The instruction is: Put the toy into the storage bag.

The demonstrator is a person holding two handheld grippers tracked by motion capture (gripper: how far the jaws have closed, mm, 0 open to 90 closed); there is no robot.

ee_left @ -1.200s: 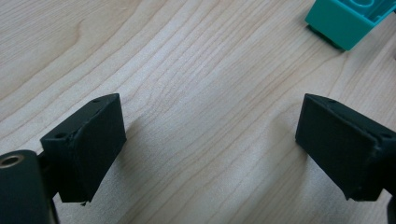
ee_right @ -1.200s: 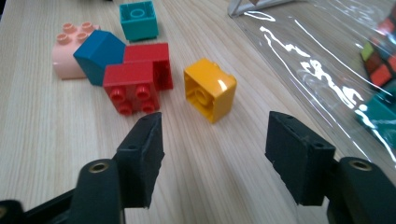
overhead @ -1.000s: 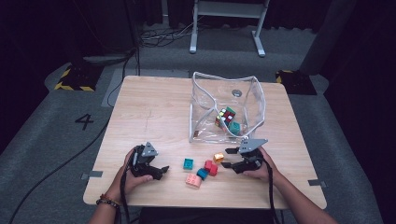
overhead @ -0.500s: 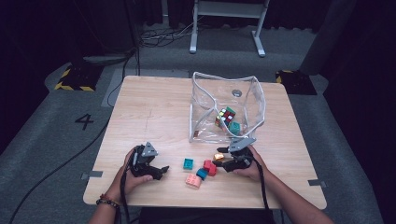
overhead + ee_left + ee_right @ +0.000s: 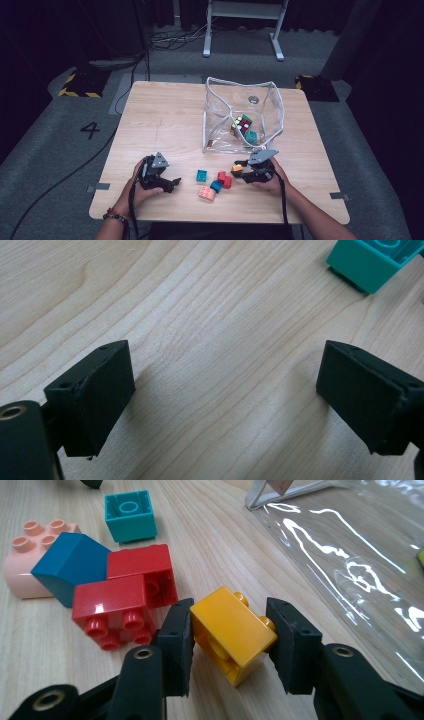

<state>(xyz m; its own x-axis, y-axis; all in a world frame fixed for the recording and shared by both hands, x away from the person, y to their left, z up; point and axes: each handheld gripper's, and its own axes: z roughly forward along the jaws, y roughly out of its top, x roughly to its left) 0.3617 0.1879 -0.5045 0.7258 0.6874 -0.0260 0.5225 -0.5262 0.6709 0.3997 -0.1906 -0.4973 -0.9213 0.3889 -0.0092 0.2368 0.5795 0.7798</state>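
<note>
A yellow brick (image 5: 232,630) lies tilted on the wooden table (image 5: 165,120), and my right gripper (image 5: 230,640) is shut on it. Its jaws have just been closing, and both pads now touch the brick's sides. From above, that gripper (image 5: 239,170) sits just in front of the clear bag (image 5: 242,100), with the yellow brick (image 5: 237,168) at its tips. To its left lie red bricks (image 5: 125,600), a blue brick (image 5: 70,567), a pink brick (image 5: 25,555) and a teal brick (image 5: 130,515). My left gripper (image 5: 172,184) rests open over bare wood, its fingers (image 5: 95,390) wide apart.
The clear bag holds a puzzle cube (image 5: 242,124) and a teal block (image 5: 251,136). The teal brick (image 5: 370,262) lies beyond the left gripper's jaws. Bare wood spreads across the table's left and far side. The front edge runs close to both hands.
The right gripper has slid a little left onto the yellow brick and its jaws have closed on it. The left hand has stayed put.
</note>
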